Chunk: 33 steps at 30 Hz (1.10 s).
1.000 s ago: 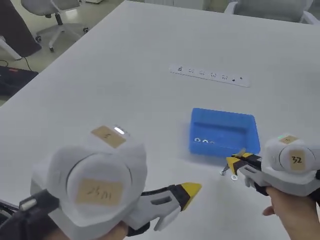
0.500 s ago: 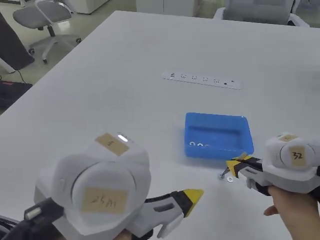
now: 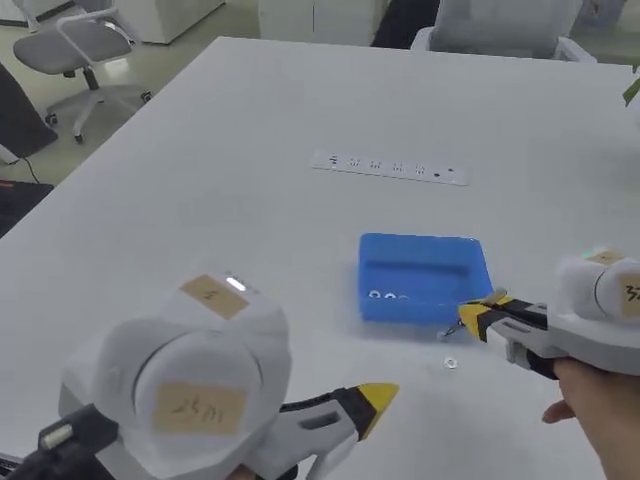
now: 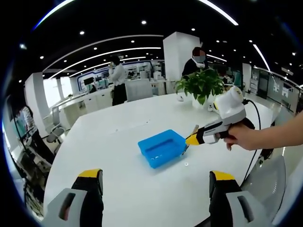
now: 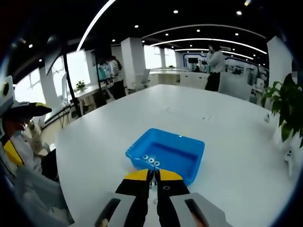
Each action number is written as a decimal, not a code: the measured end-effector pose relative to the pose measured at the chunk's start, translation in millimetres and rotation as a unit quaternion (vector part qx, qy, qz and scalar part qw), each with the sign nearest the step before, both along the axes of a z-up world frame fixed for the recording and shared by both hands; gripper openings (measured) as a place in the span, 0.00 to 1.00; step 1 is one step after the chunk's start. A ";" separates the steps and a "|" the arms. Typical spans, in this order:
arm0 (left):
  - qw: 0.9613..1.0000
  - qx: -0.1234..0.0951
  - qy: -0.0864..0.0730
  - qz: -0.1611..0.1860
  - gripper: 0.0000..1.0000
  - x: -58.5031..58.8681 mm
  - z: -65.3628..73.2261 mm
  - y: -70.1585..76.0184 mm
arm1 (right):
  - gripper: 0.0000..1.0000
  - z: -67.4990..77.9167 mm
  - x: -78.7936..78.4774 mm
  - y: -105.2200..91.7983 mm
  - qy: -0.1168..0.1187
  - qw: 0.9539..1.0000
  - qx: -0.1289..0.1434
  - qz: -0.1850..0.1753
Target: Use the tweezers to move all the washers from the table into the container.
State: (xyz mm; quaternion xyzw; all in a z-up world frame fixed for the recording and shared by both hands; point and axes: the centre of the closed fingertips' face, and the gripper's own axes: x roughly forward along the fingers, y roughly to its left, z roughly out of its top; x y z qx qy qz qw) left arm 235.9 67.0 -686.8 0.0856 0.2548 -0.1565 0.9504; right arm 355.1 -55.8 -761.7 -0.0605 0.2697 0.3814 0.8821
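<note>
Right gripper [image 3: 470, 318]: jaws closed on tweezers [image 3: 449, 331], held at near edge of blue container [image 3: 425, 262]. Left gripper [image 4: 154, 182]: held wide open, empty. Three washers [image 3: 386, 296] seen inside container; one washer [image 3: 451, 362] on bench [image 3: 250, 200], near tweezers tip.

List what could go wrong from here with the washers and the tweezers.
1. The thin metal tweezers, held in the shut jaws of the right gripper, hang at the near wall of the blue plastic container; a washer released here could fall outside. Whether they carry one is too small to tell.
2. A small metal washer lies on the white table close to the tweezers' tips; a low sweep could flick it away.
</note>
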 end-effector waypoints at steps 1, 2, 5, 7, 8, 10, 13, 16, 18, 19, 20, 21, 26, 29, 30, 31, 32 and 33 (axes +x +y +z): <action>1.000 0.001 0.000 -0.001 0.95 0.4 0.2 -0.3 | 0.01 6.3 2.9 1.1 -0.006 1.000 0.004 -0.002; 1.000 0.001 -0.001 -0.001 0.95 0.8 0.7 -0.6 | 0.01 10.2 4.6 2.1 -0.009 1.000 0.007 -0.004; 1.000 0.002 -0.003 -0.001 0.95 2.6 2.4 -1.1 | 0.01 21.0 14.4 7.9 -0.018 1.000 0.020 -0.005; 1.000 0.001 -0.004 0.000 0.95 3.2 3.1 -0.7 | 0.01 24.9 19.1 10.9 -0.026 0.999 0.019 -0.004; 1.000 0.001 -0.005 0.001 0.95 3.3 3.3 -0.2 | 0.01 25.4 21.3 12.0 -0.027 0.999 0.018 -0.003; 1.000 0.002 -0.006 0.003 0.95 3.3 4.1 0.9 | 0.01 26.0 26.2 14.2 -0.029 0.999 0.018 -0.003; 1.000 0.004 -0.005 0.005 0.95 2.6 3.7 2.9 | 0.01 23.3 36.4 14.5 -0.031 0.999 0.011 -0.003; 1.000 0.003 -0.003 0.008 0.95 1.8 2.7 5.0 | 0.01 20.8 42.3 16.7 -0.030 0.999 0.009 -0.007; 1.000 0.003 0.000 0.011 0.95 1.3 0.9 6.4 | 0.01 16.7 45.7 17.4 -0.028 1.000 0.003 -0.008; 1.000 0.003 0.001 0.011 0.95 1.2 0.1 6.8 | 0.01 13.3 47.9 17.8 -0.026 1.000 0.000 -0.008; 1.000 0.003 0.003 0.012 0.95 1.0 -0.9 7.3 | 0.01 10.5 48.9 18.3 -0.023 1.000 -0.002 -0.008; 1.000 0.003 0.003 0.013 0.95 1.0 -1.4 7.5 | 0.01 6.6 50.2 19.0 -0.017 1.000 -0.004 -0.008; 1.000 0.000 0.009 0.017 0.95 2.8 -5.1 9.9 | 0.01 -8.5 57.4 22.0 -0.004 1.000 -0.009 -0.011; 1.000 0.000 0.012 0.019 0.95 4.7 -7.2 11.7 | 0.01 -17.4 60.2 23.6 0.004 1.000 -0.013 -0.013; 1.000 0.000 0.013 0.020 0.95 5.2 -8.1 12.1 | 0.01 -21.3 61.1 23.8 0.007 1.000 -0.016 -0.015; 1.000 -0.001 0.016 0.021 0.95 6.1 -9.9 12.7 | 0.01 -24.1 61.8 24.1 0.008 1.000 -0.018 -0.014; 1.000 -0.001 0.016 0.021 0.95 6.4 -10.6 12.8 | 0.01 -28.1 62.0 24.7 0.014 1.000 -0.020 -0.013; 1.000 -0.002 0.019 0.022 0.95 7.2 -12.6 13.1 | 0.01 -30.0 62.4 25.3 0.016 1.000 -0.020 -0.013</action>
